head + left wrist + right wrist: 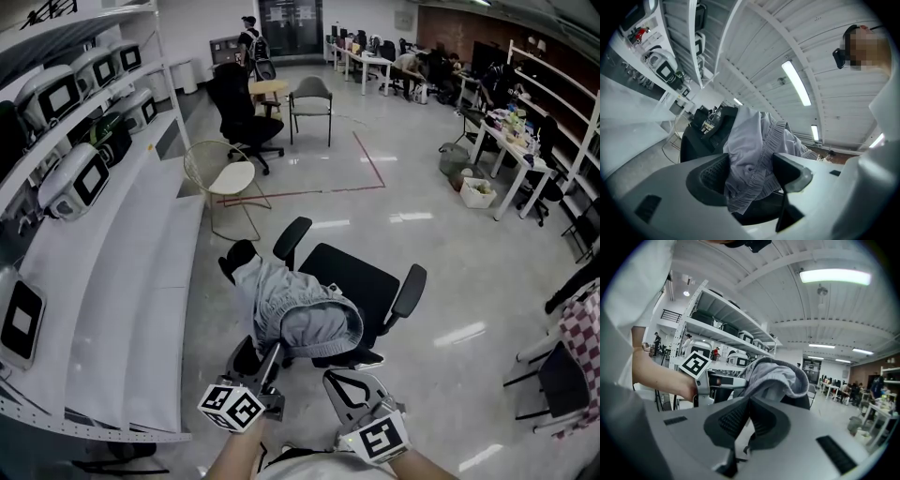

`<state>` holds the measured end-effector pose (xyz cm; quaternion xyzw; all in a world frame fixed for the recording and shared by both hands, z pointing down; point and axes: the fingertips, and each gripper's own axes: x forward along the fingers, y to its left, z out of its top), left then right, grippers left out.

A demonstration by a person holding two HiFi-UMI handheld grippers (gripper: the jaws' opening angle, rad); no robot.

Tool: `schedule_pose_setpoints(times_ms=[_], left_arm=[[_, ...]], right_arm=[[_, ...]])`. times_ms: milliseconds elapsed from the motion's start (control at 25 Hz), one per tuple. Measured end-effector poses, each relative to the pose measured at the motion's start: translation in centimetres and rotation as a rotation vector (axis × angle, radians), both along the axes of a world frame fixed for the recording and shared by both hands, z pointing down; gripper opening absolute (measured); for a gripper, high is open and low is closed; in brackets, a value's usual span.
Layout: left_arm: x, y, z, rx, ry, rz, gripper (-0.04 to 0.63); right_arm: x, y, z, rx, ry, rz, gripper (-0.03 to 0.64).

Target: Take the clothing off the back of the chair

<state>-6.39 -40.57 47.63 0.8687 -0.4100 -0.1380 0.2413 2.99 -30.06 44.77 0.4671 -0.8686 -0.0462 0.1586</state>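
The left gripper (750, 169) stood with its jaws wide apart. The grey clothing (298, 314), draped over the back of the black chair (354, 279), hung between them. The right gripper (749, 401) had its jaws pressed together on nothing, with the clothing just beyond its tips.

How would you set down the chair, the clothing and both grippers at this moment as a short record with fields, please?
Clothing: grey garment, draped over the chair's back
Chair: black office chair with armrests, beside white shelving
Left gripper: fingers wide apart, the garment's ribbed band between them, not pinched
Right gripper: fingers together, garment just beyond their tips
Task status: garment not yet off the chair
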Motion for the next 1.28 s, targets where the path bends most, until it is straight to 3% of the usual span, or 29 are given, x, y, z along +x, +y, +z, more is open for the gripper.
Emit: schedule_pose_setpoints(times_ms=[80,240,280,920,1280], left_arm=[[0.3,-0.2,-0.1,-0.002,0.007,0.001,0.287],[0.2,0.5,-0.9,0.011,0.041,0.008,0.067],[0.2,0.8,-1.1,0.014,0.048,0.008,0.058],[0.7,8.9,-7.4,0.201,0.106,0.011,0.034],[1.6,13.8,-8.1,0.237,0.098,-0.055,0.034]], right_arm=[[0.2,0.1,0.1,-0.005,0.003,0.004,0.017],[0.5,0.3,0.0,-0.005,-0.001,0.009,0.017],[0.6,0.3,0.0,-0.005,-0.004,0.008,0.017],[0.2,3.2,-0.2,0.011,-0.066,-0.13,0.017],[-1.3,4.5,-0.3,0.006,-0.111,-0.294,0.017]])
